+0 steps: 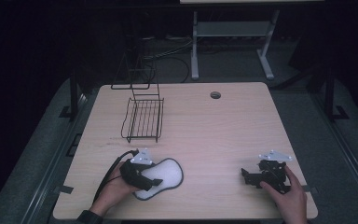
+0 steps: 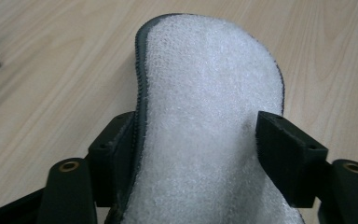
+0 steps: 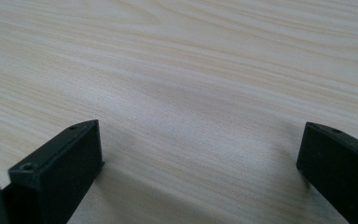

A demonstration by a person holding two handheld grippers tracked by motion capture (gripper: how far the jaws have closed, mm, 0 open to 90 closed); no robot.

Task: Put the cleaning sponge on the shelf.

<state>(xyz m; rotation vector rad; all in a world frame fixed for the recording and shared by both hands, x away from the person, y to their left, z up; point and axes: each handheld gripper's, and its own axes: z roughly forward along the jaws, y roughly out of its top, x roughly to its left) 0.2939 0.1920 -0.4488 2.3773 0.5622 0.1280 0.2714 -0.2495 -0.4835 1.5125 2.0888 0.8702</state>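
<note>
The left gripper [image 2: 198,149] pinches the soft insole [image 2: 205,116]; it may buckle and slip. Right of it, the right gripper [image 3: 200,154] rests wide, empty.

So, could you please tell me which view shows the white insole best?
The left gripper view: the insole sits close up between the left tool's jaws, fleece and dark edge clear. The high view shows it small, partly covered.

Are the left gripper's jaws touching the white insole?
Touching: the left gripper view shows both jaws of the left gripper pressing the insole, whose edges curl up between them.
</note>
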